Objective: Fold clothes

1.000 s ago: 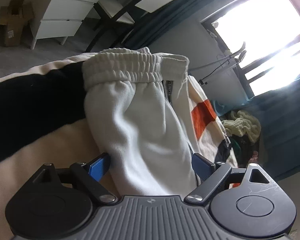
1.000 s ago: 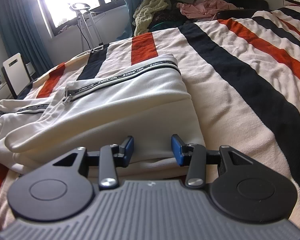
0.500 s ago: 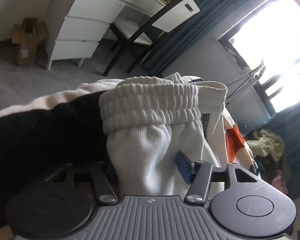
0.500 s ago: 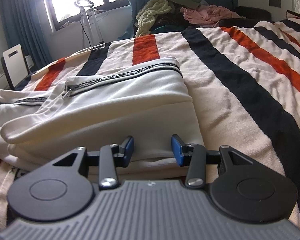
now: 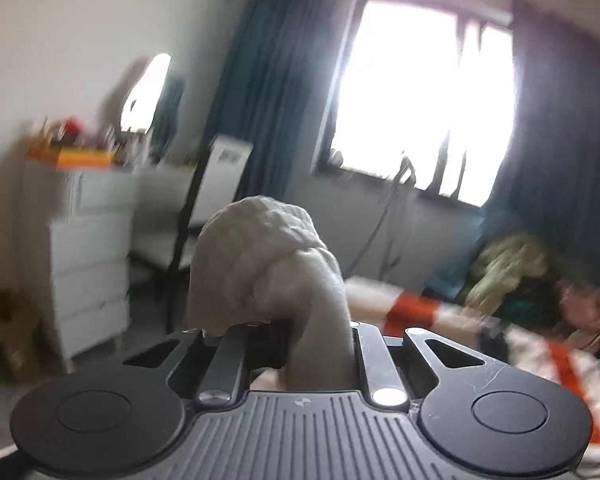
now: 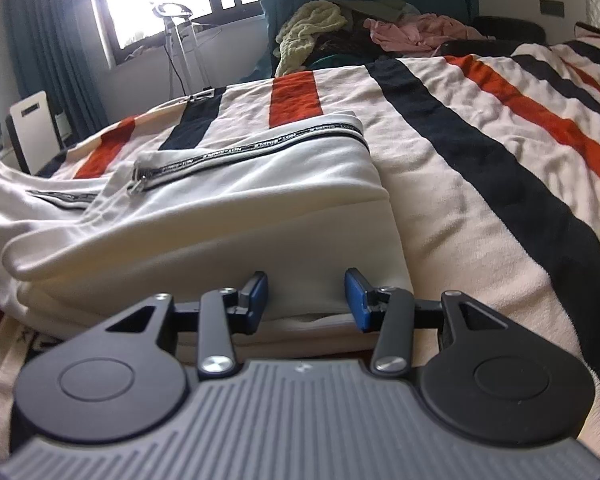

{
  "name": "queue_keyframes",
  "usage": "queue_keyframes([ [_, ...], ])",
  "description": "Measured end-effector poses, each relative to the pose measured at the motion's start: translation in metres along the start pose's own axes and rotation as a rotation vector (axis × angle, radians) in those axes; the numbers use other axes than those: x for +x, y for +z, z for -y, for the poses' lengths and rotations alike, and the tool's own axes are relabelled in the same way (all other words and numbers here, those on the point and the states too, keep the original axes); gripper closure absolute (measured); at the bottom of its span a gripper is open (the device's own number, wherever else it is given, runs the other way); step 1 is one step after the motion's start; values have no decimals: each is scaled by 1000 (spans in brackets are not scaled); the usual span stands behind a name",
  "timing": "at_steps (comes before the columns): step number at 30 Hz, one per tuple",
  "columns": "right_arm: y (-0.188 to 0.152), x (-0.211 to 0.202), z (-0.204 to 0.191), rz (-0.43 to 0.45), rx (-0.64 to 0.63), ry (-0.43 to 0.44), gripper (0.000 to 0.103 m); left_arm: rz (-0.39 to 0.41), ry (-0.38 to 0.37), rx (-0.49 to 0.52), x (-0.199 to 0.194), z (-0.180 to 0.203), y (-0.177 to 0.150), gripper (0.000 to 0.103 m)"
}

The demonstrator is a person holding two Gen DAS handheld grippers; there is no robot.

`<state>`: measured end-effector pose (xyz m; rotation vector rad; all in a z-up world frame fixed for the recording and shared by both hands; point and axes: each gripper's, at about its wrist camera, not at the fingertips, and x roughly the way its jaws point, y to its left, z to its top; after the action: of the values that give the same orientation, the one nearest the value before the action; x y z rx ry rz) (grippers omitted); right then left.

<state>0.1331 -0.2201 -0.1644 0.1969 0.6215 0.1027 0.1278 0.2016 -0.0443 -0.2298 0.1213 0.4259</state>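
Observation:
A cream-white garment with a black zipper band lies partly folded on the striped bedspread. My right gripper is open, its blue pads on either side of the garment's near edge, low over the bed. My left gripper is shut on the garment's ribbed waistband and holds it bunched up in the air above the bed; its pads are hidden by the cloth. The left wrist view is blurred.
A pile of other clothes lies beyond the far edge of the bed, also in the left wrist view. A white drawer unit and a chair stand left of the bed. A window is behind.
My left gripper has closed on the waistband and lifted it up off the bed, swinging the view toward the window. My right gripper has stayed open at the garment's edge.

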Motion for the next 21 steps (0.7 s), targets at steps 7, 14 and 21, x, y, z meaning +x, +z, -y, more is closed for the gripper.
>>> queue_keyframes([
  [7,7,-11,9,18,70,6,59,173,-165,11,-70,114,34,88],
  [14,15,-35,43,74,284,10,57,182,-301,81,-126,247,5,88],
  [21,7,-46,101,98,573,-165,57,102,-472,346,-164,361,-123,88],
])
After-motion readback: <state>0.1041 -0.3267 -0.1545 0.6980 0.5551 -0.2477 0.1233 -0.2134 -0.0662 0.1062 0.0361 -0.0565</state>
